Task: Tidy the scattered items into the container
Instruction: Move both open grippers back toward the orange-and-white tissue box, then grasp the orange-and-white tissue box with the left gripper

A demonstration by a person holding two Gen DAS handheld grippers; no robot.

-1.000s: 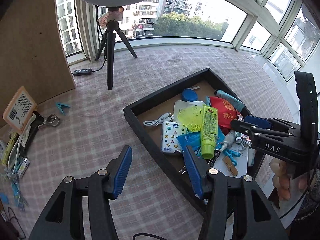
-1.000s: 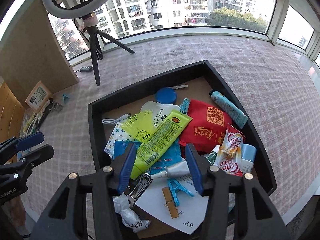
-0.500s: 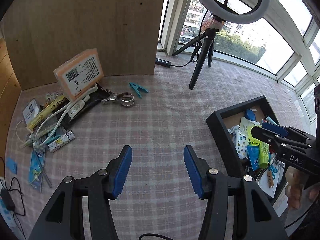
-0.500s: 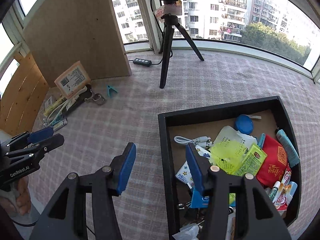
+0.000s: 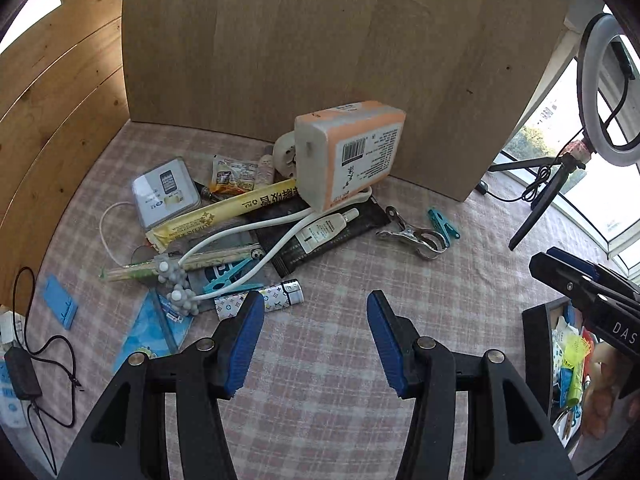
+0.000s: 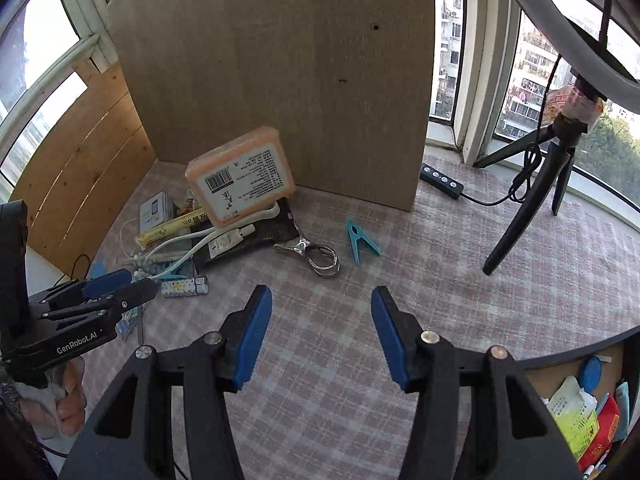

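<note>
Two grippers, both spread wide and holding nothing: left gripper, right gripper. Scattered items lie piled on the checked cloth at the left gripper's 11 o'clock. The container, already partly filled, sits at the right gripper's 4 o'clock.

A pink-and-white checked cloth covers the table. On it, the orange-and-white pack carries a black barcode. Just left of that pack lies a yellow sachet; right of it, a silver clip and a teal peg. The grippers' pads are blue on black.
</note>
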